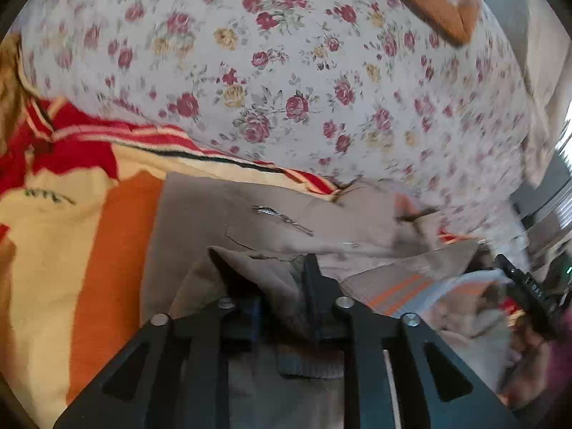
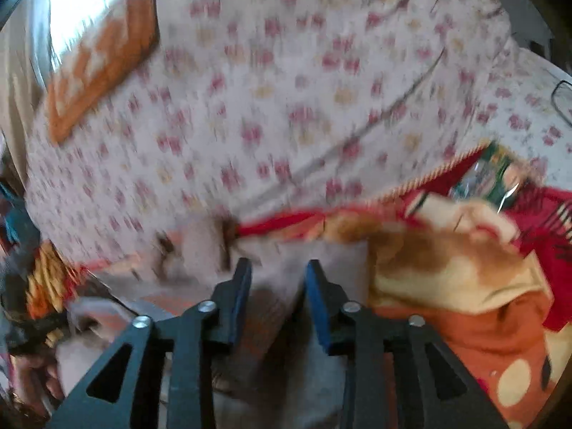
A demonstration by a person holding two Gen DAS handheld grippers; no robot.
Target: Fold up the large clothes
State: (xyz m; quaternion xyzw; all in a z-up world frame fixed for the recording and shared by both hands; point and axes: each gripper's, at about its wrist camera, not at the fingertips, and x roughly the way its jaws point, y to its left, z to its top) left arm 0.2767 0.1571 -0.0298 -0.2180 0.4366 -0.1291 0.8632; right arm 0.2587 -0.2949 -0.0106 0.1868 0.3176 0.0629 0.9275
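Observation:
A beige jacket (image 1: 250, 214) with a metal zipper lies on a bed, on an orange, cream and red blanket (image 1: 89, 250). My left gripper (image 1: 264, 268) is shut on a fold of the jacket's beige fabric and ribbed hem. In the left wrist view my right gripper (image 1: 529, 286) shows at the right edge, by the jacket's striped part. In the blurred right wrist view my right gripper (image 2: 277, 279) has beige jacket cloth (image 2: 271, 307) between its jaws, which stand somewhat apart; I cannot tell if they pinch it.
A white floral bedsheet (image 1: 304, 71) covers the bed beyond the jacket. An orange pillow (image 1: 429, 3) lies at the far end. The blanket (image 2: 464, 286) is bunched to the right in the right wrist view. Eyeglasses (image 2: 563, 100) lie on the sheet at far right.

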